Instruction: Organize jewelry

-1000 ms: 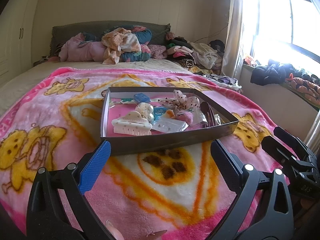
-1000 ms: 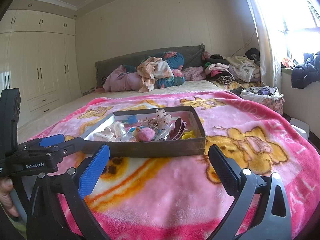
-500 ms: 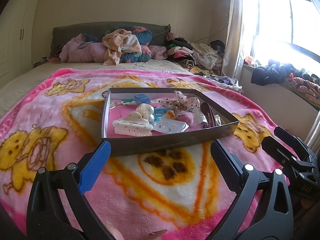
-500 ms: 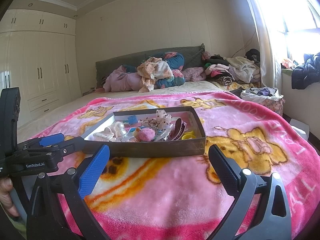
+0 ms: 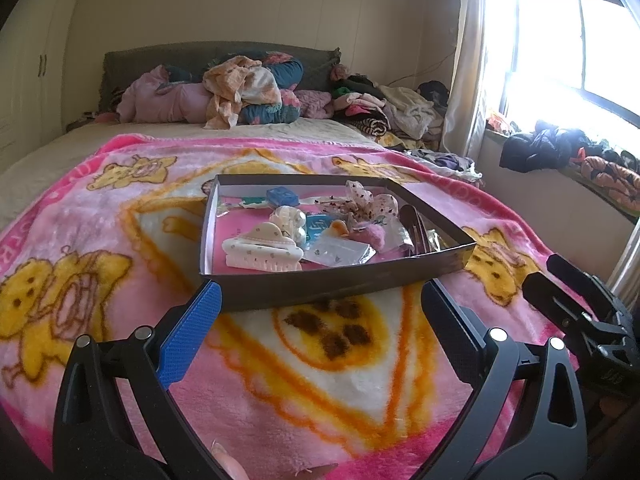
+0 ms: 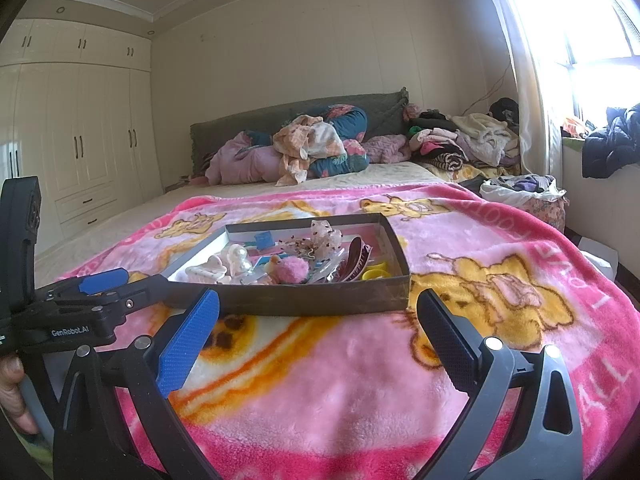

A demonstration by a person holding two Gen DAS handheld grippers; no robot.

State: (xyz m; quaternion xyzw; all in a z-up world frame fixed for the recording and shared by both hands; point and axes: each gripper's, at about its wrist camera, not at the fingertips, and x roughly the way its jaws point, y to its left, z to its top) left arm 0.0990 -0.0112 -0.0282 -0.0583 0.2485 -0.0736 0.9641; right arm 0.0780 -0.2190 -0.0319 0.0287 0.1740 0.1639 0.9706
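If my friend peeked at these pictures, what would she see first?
Probably the bright pink bear blanket spread over the bed, with a dark shallow box of hair clips sitting in its middle. In the box, a big cream claw clip lies near the front and a fluffy pink pompom sits beside it.
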